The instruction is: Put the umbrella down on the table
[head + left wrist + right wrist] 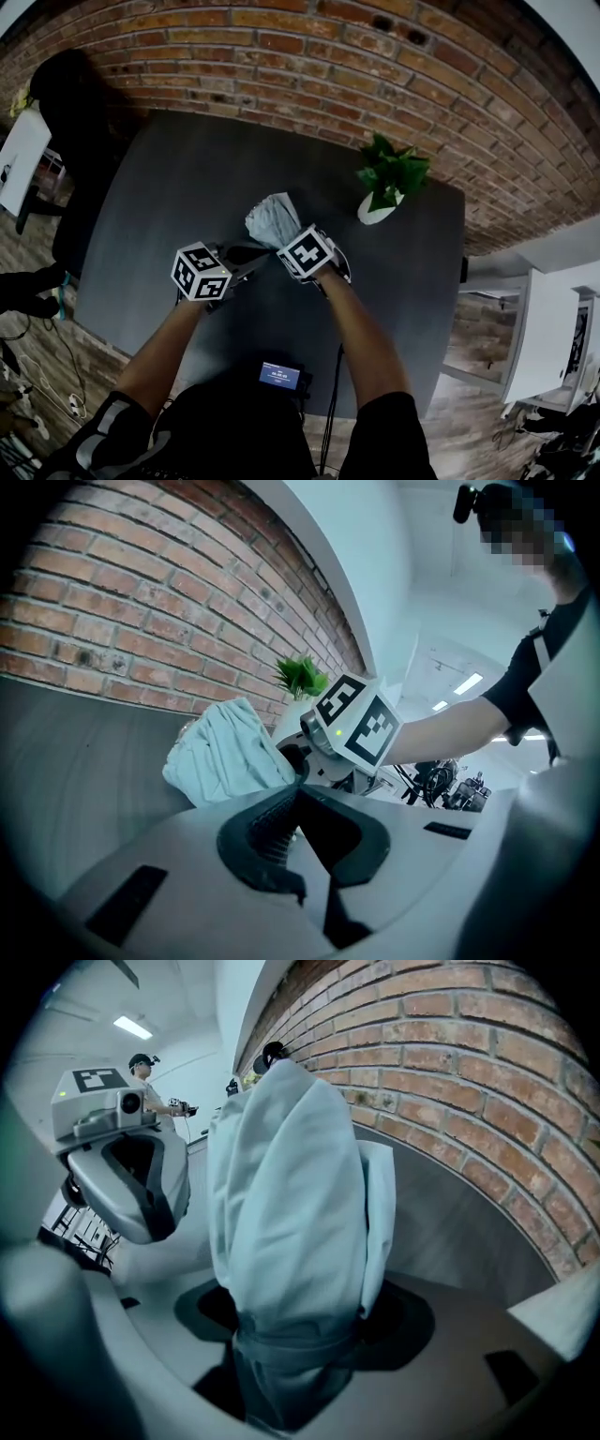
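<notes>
The umbrella (273, 221) is folded, pale blue-grey and bound by a strap. It sticks out from my right gripper (284, 241) over the middle of the dark table (169, 187). In the right gripper view the umbrella (286, 1194) fills the middle, and the right gripper (300, 1340) is shut on it at the strapped end. My left gripper (246, 260) sits just left of the right one, its tips close to it. In the left gripper view the left gripper (298, 794) is shut with nothing between its pads, and the umbrella (225, 752) lies just beyond. Whether the umbrella touches the table is unclear.
A green plant in a white pot (380, 192) stands at the table's far right. A small device with a lit screen (279, 375) sits at the near edge by my body. A brick wall (281, 56) runs behind the table. Another person (145, 1082) stands far off.
</notes>
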`<action>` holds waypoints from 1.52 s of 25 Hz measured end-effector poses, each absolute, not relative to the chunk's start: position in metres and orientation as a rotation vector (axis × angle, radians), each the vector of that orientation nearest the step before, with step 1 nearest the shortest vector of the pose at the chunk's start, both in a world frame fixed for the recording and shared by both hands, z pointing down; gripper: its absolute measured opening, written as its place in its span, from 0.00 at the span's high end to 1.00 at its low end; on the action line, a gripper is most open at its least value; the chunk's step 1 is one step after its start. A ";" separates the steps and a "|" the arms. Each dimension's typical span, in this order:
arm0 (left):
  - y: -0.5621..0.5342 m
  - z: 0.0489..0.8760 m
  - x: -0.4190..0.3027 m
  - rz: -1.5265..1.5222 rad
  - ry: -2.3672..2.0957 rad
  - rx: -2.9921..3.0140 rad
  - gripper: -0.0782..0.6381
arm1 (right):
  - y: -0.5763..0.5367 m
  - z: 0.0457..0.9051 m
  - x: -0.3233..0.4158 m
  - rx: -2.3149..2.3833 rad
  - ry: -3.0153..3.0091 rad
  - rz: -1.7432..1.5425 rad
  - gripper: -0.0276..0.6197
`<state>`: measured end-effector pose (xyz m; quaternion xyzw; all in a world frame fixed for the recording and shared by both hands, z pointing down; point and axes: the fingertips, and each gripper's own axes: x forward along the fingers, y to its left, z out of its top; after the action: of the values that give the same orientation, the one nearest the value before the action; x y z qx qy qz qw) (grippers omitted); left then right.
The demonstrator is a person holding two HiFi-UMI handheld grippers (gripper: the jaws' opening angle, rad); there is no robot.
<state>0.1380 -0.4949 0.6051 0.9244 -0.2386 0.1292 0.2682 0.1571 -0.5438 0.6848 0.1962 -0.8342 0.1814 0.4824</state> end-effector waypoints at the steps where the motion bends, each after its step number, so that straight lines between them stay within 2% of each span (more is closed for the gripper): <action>1: -0.497 0.608 0.138 0.353 -0.642 2.488 0.89 | -0.547 0.687 0.157 0.483 -2.035 0.445 0.45; 23: -0.491 0.627 0.136 0.373 -0.602 2.452 0.89 | -0.548 0.724 0.139 0.453 -2.036 0.427 0.45; 38: -0.476 0.614 0.128 0.361 -0.580 2.487 0.89 | -0.550 0.683 0.159 0.512 -2.050 0.350 0.41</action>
<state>0.1281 -0.4763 0.6136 0.9264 -0.2161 0.1346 0.2774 0.1593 -0.5497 0.6834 0.2098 -0.8400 0.1433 0.4794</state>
